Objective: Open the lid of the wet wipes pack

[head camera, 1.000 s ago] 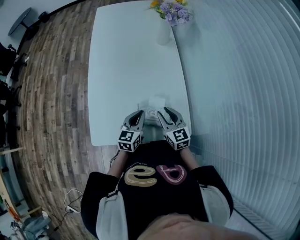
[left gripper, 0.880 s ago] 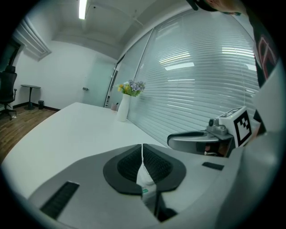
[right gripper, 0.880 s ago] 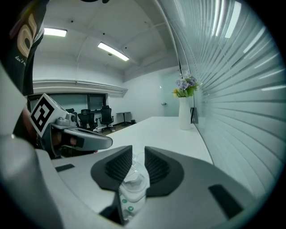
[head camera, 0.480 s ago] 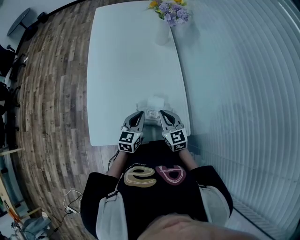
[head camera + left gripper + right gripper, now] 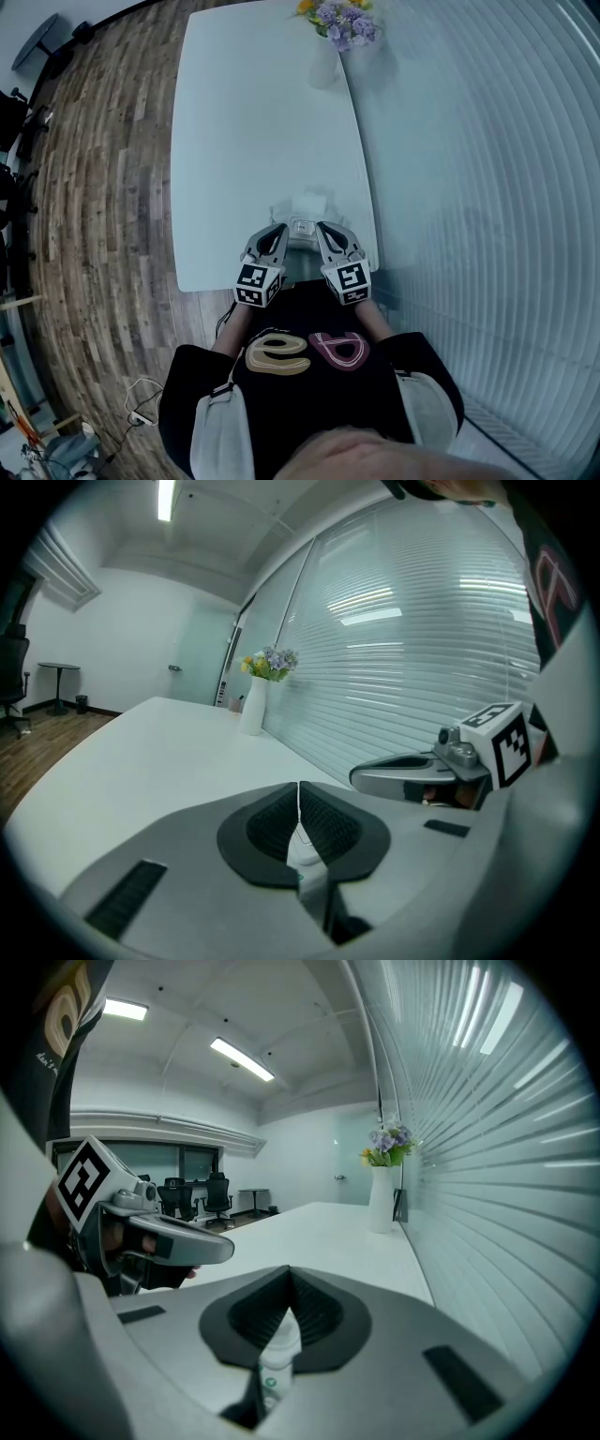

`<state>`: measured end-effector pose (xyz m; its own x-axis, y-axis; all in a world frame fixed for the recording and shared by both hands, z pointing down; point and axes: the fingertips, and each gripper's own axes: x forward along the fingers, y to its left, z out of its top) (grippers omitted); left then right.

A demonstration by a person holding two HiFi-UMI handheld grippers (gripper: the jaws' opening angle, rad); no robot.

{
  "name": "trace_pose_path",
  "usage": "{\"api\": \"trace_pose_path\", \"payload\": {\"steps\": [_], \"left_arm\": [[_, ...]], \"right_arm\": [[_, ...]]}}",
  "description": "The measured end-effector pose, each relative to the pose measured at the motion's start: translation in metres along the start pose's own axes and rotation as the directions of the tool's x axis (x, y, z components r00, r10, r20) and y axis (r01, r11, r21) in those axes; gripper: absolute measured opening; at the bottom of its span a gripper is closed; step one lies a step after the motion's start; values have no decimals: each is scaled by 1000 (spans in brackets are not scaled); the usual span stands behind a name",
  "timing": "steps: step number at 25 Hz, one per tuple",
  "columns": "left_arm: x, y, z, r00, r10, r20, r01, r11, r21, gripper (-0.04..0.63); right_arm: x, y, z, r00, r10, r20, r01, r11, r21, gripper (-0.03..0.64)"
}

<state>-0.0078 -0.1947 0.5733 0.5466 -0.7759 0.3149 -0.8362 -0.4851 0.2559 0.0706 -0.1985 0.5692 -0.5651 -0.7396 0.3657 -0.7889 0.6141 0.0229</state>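
The white wet wipes pack [image 5: 309, 204] lies near the front edge of the white table [image 5: 253, 122], its lid [image 5: 302, 227] towards me. My left gripper [image 5: 281, 231] is at the pack's near left end and my right gripper [image 5: 322, 229] at its near right end. In the left gripper view the left gripper [image 5: 298, 803] has its pads together, with a strip of the pack [image 5: 302, 857] showing just below them. The right gripper [image 5: 289, 1283] is also shut, and the pack's white and green edge [image 5: 279, 1349] rises between its pads. The rest of the pack is hidden under the jaws.
A white vase of purple and yellow flowers [image 5: 328, 47] stands at the table's far end. Window blinds [image 5: 487, 187] run along the right side. Wood floor [image 5: 103, 187] lies to the left, with office chairs [image 5: 192, 1199] in the distance. My torso is close against the table's front edge.
The right gripper's jaws have closed on the pack's near end. Both hands have kept their places.
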Motion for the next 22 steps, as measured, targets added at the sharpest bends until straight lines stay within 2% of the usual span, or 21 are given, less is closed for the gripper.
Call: {"api": "trace_pose_path", "payload": {"steps": [11, 22], "left_arm": [[3, -3, -3, 1000, -12, -14, 12, 1000, 13, 18], [7, -8, -5, 999, -25, -21, 25, 999, 26, 18]], "right_arm": [[-1, 3, -6, 1000, 18, -19, -18, 1000, -8, 11], [-5, -6, -4, 1000, -11, -15, 11, 1000, -14, 11]]}}
